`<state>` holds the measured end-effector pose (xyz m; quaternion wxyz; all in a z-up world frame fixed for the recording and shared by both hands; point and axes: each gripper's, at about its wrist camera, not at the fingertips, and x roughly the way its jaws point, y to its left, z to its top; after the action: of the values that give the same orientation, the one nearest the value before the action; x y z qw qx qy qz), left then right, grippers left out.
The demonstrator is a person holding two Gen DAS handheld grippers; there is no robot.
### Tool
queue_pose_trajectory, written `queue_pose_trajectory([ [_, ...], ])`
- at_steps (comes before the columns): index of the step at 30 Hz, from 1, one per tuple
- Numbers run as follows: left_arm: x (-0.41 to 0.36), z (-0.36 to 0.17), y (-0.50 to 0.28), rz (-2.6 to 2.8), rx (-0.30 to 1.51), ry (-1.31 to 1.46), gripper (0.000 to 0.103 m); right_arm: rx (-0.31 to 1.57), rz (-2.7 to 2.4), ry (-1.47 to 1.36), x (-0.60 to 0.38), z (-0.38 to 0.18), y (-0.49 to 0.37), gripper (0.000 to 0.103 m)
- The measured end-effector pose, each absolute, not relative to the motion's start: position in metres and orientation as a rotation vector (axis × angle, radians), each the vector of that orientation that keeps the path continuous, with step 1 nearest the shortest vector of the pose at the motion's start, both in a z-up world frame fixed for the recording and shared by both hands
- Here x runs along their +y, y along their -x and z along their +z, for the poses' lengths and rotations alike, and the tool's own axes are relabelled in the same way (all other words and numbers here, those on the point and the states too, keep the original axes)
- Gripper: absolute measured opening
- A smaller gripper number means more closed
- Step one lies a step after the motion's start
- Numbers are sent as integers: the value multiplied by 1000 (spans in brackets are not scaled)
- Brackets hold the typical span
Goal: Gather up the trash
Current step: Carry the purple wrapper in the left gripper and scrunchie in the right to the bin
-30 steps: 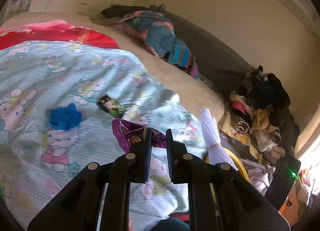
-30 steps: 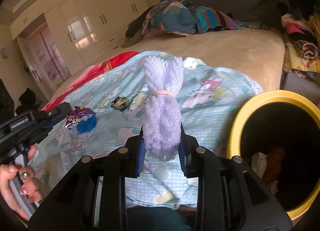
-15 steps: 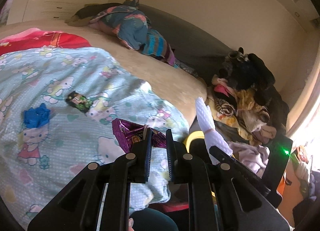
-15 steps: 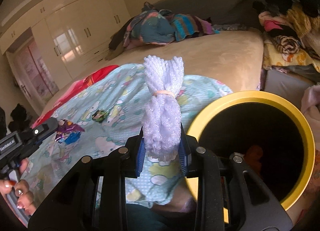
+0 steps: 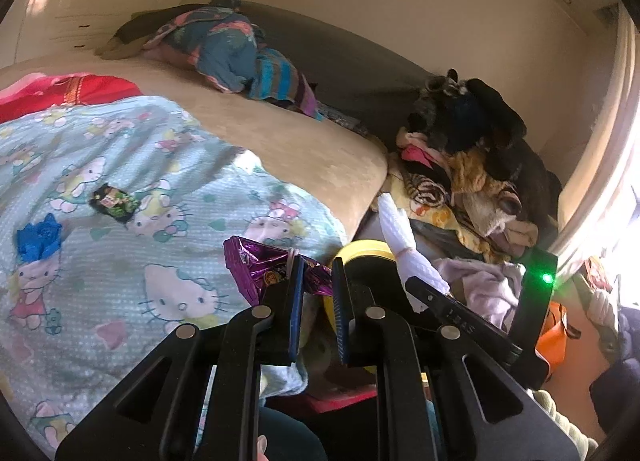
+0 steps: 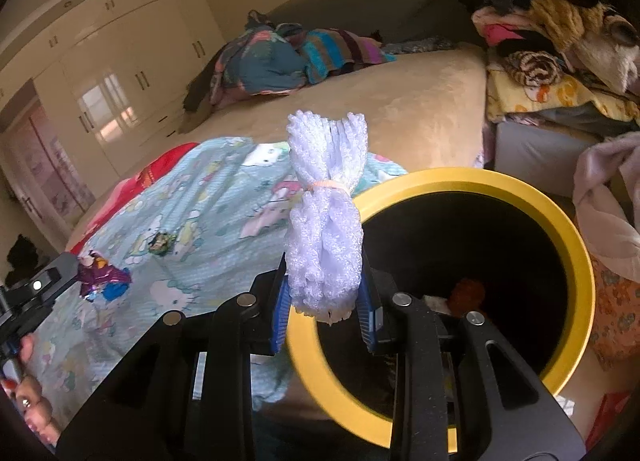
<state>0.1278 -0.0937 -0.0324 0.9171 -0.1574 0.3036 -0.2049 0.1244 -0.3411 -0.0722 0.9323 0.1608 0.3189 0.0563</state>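
Both held pieces now nearer yellow bin (image 6: 568,245)

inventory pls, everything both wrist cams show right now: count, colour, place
purple wrapper: 1, shiny purple, clamped in the left gripper
white foam net: 1, white with a pale band around it, clamped in the right gripper
bin: 1, yellow rim, dark inside, beside the bed
green-black wrapper: 1, on the cartoon sheet
blue scrap: 1, blue, on the sheet, left of the green-black wrapper
cartoon sheet: 1, pale green, over the bed
beige bed cover: 1, under the sheet
clothes pile: 1, mixed colours, right of the bed
wardrobe: cream, back wall
left gripper: black, jaws shut on the purple wrapper
right gripper: black, jaws shut on the foam net
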Motion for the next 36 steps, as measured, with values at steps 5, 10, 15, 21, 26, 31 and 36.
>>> queue_pose_trajectory([
  [5,-110,-34,-127,-455,636,294,13,664,66,-354,-361,-79,-122,22],
  [10,-128,-37,-127,-487,646,263,13,676,30,-382,-379,-86,-122,22],
  [15,-146,-38,-126,-519,657,236,13,674,2,-391,-394,-89,-121,22],
  [21,-171,-43,-126,-569,674,191,13,684,-30,-418,-414,-95,-119,22],
  [26,-191,-46,-126,-599,687,154,13,701,-42,-438,-425,-101,-118,22],
  [31,-211,-51,-126,-628,693,113,13,712,-45,-445,-431,-105,-117,22],
  [36,-228,-57,-129,-652,709,94,13,719,-54,-454,-439,-108,-115,22],
])
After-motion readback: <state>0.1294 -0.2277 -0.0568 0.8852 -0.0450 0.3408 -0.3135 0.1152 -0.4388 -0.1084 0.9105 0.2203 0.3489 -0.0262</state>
